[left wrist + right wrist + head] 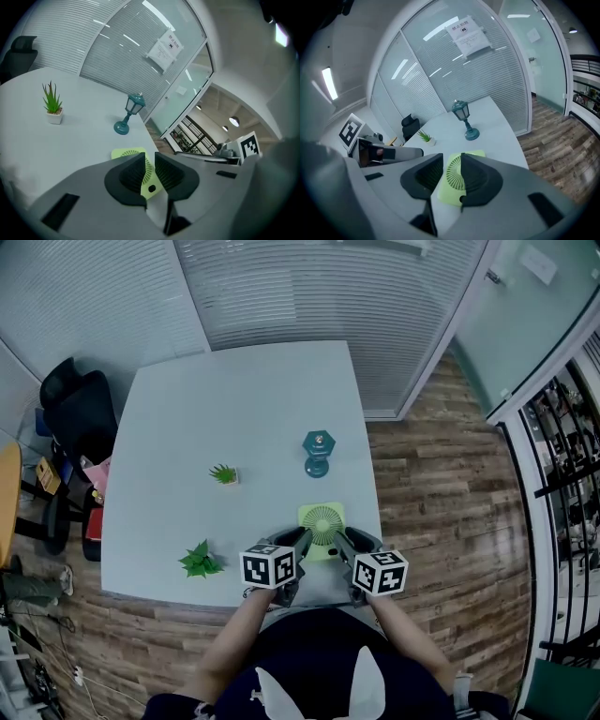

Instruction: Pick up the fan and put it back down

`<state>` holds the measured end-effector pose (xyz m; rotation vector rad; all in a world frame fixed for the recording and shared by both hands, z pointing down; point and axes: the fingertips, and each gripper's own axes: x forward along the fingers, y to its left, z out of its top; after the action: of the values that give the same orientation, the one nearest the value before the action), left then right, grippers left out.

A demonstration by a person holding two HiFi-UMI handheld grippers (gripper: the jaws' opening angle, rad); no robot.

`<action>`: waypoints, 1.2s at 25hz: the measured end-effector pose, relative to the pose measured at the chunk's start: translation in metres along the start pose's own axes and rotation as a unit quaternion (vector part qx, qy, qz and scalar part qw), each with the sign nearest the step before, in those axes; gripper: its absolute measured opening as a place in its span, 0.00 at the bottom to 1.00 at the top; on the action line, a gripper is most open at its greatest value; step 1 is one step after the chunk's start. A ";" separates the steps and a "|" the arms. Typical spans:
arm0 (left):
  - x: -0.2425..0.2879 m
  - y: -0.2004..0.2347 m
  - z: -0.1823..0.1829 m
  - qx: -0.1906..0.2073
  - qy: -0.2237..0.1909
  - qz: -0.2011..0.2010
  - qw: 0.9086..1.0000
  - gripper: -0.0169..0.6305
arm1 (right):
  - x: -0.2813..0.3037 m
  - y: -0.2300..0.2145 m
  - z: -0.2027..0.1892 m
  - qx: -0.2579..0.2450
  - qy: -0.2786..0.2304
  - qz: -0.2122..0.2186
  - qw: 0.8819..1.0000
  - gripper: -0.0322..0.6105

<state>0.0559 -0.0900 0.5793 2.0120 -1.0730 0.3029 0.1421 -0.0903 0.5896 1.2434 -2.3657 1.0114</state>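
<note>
A flat lime-green fan (322, 519) lies on the white table (244, 409) near its front right edge. My left gripper (302, 539) hovers over the fan's near left corner and my right gripper (345, 542) over its near right corner. In the left gripper view the left gripper (149, 168) has its jaws drawn close, a narrow gap between them, and the fan (127, 153) shows on the table beyond. In the right gripper view the right gripper (451, 174) stands wider, and the fan (454, 178) lies below the gap, untouched by either pad.
A teal lantern-shaped lamp (318, 453) stands just behind the fan. A small potted plant (224, 474) sits mid-table and a leafy green plant (200, 562) near the front left edge. Black chairs (80, 413) stand left of the table; wood floor lies to the right.
</note>
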 end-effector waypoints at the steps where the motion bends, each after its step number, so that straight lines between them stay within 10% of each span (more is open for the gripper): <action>1: -0.002 -0.004 0.003 -0.004 -0.008 -0.010 1.000 0.14 | -0.002 0.002 0.003 -0.001 -0.006 -0.001 1.000 0.22; 6: -0.014 -0.013 0.014 -0.020 -0.037 -0.023 0.999 0.10 | -0.014 0.008 0.013 -0.004 -0.031 -0.015 0.999 0.06; 30: -0.030 -0.045 -0.002 0.138 -0.041 0.026 0.989 0.07 | -0.052 0.036 0.003 -0.070 -0.042 -0.028 0.996 0.05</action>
<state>0.0723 -0.0577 0.5394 2.2589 -1.1902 0.4184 0.1442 -0.0469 0.5430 1.3148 -2.4024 0.7776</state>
